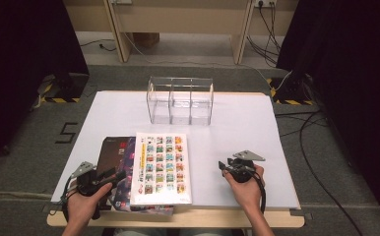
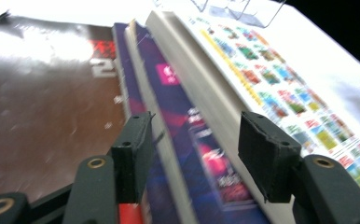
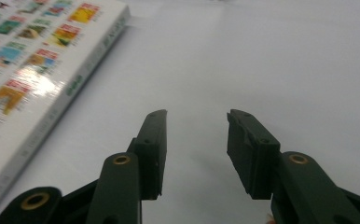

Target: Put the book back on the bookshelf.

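The left claw [image 2: 194, 158] stands apart over the purple book [image 2: 178, 116] in the stack at seven o'clock on the surface [image 1: 237, 128]; closing here could snag the white book [image 1: 159, 167] above. The right claw [image 3: 197, 149], apart and empty, waits at five o'clock.

The person's forearms are coming in over the near edge of the tabletop. The left hand [image 1: 82, 204] is gripping the left hand-held gripper [image 1: 120, 173] near the near left corner, its jaws pointing toward the right edge and standing apart with nothing pressed between them. The right hand [image 1: 247, 189] is holding the right hand-held gripper [image 1: 221, 168] right of the middle, near the near edge, pointing leftward, its jaws standing parted with nothing between them.
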The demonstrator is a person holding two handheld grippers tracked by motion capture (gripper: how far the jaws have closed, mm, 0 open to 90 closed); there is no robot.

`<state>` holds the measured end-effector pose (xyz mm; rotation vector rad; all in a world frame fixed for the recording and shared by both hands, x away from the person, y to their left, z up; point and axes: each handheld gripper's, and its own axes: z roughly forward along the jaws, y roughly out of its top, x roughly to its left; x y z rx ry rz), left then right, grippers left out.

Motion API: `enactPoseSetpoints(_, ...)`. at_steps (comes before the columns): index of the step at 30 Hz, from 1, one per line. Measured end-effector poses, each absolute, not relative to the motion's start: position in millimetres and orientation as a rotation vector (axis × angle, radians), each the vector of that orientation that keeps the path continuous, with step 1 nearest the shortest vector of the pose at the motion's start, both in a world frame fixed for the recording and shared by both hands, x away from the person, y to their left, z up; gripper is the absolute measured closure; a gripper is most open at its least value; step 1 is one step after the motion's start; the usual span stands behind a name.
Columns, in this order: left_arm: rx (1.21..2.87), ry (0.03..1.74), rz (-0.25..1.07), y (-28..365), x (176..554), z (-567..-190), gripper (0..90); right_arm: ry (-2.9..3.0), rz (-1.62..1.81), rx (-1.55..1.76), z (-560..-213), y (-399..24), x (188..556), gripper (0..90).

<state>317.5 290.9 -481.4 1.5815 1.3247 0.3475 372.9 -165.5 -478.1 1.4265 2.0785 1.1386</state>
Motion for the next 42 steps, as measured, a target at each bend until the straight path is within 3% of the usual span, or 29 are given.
enactPoseSetpoints(18,1.643,1.375,0.108,259.9,359.2,-480.0,44.5,2.37,1.399,1.483,-469.7,-109.1,387.4,53.2)
enactPoseSetpoints(29,1.627,1.43,0.071,257.5,364.4,-482.6,43.8,2.485,1.461,1.582,-485.7,-87.1,393.6,49.7)
enactPoseSetpoints(38,1.605,1.494,0.052,257.6,367.2,-477.4,52.6,2.488,1.456,1.635,-496.0,-81.8,391.1,46.2)
enactPoseSetpoints(42,1.462,1.465,-0.009,260.6,364.1,-468.0,55.5,2.463,1.477,1.669,-497.2,-82.8,389.9,46.6)
